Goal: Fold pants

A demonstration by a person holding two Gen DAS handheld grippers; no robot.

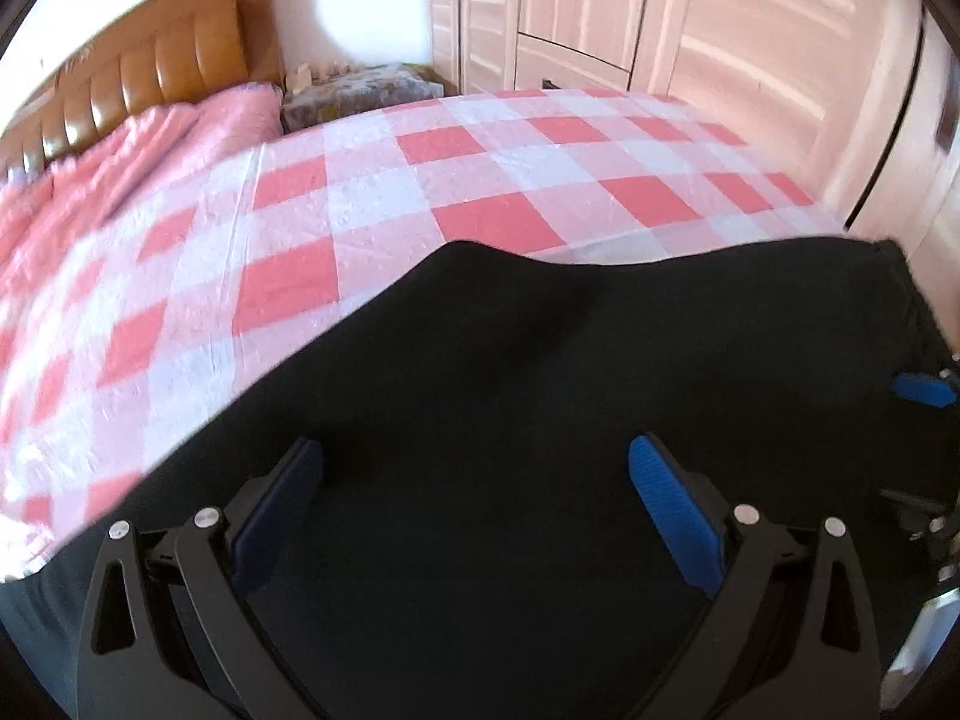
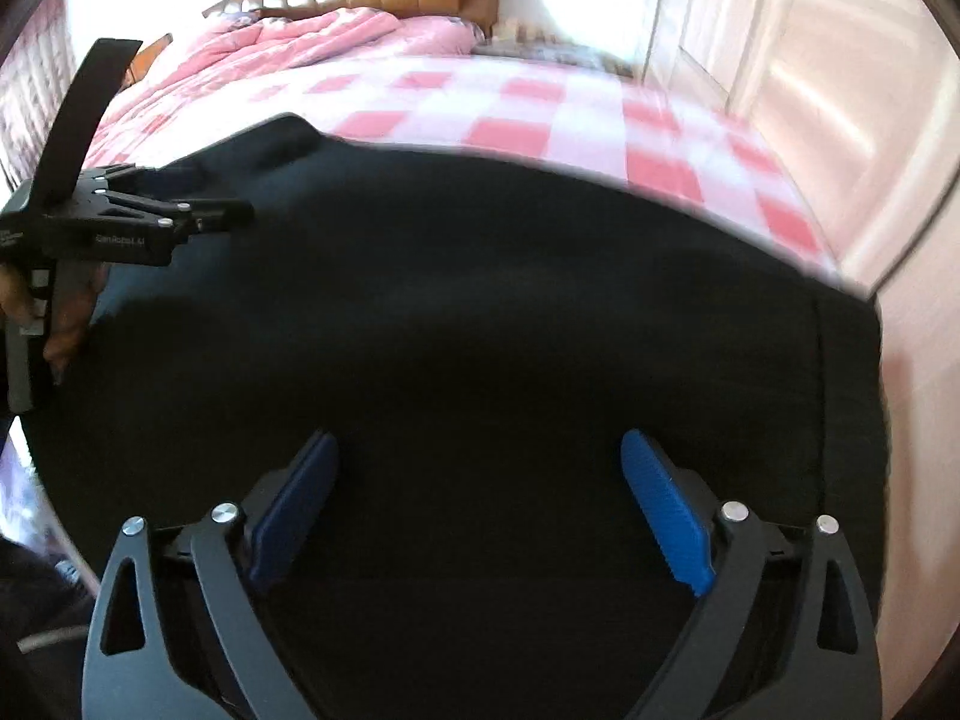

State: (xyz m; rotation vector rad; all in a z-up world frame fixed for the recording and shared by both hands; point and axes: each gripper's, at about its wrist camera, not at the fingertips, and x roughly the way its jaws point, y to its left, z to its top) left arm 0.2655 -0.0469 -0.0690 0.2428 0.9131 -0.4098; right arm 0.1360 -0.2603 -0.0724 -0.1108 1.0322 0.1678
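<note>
The black pants [image 2: 480, 312] lie spread on the red-and-white checked bed cover [image 1: 372, 192], filling the space directly under and ahead of both tools, presumably laid flat so an edge can be picked up for a fold. The left gripper [image 1: 474, 480] hovers with its blue pads [image 1: 672, 516] wide apart and nothing between them, the cloth's far edge humped just beyond its tips. The right gripper [image 2: 480, 480] is likewise spread wide and empty over the dark fabric, a stitched hem or waistband running off to its right. Motion blur suggests both are travelling, probably toward grasp points. A pink quilt [image 2: 288, 42] is bunched well ahead by the headboard [image 1: 150, 60].
</note>
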